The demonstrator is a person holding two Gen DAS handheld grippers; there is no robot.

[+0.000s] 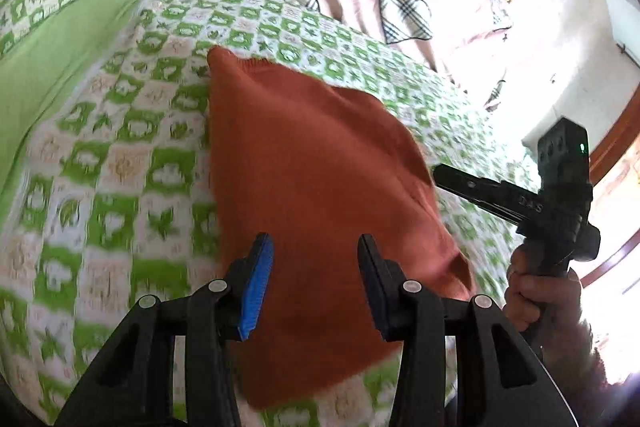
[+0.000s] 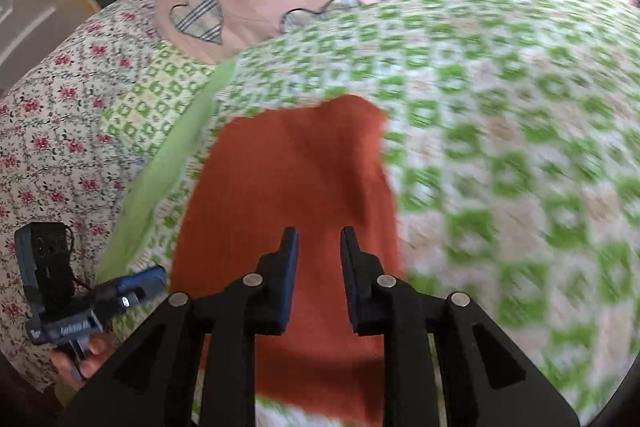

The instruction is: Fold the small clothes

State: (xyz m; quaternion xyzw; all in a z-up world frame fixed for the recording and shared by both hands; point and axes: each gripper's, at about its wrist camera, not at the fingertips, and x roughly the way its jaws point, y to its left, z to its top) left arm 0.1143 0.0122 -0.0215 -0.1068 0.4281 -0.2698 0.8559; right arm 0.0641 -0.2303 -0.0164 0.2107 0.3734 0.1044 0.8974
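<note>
On the green-checked bedspread [image 1: 120, 155] in the left wrist view lies the rust-orange garment [image 1: 304, 179], folded flat. The left gripper [image 1: 316, 287] hovers over the garment's near end with its jaws apart, holding nothing. The right gripper [image 1: 444, 175] sits just beside the garment's right edge; I cannot tell its state here.

Over the same garment [image 2: 288, 179] in the right wrist view, the right gripper [image 2: 319, 279] hangs with jaws apart and empty. The left gripper [image 2: 148, 279] shows at the garment's left edge.
</note>
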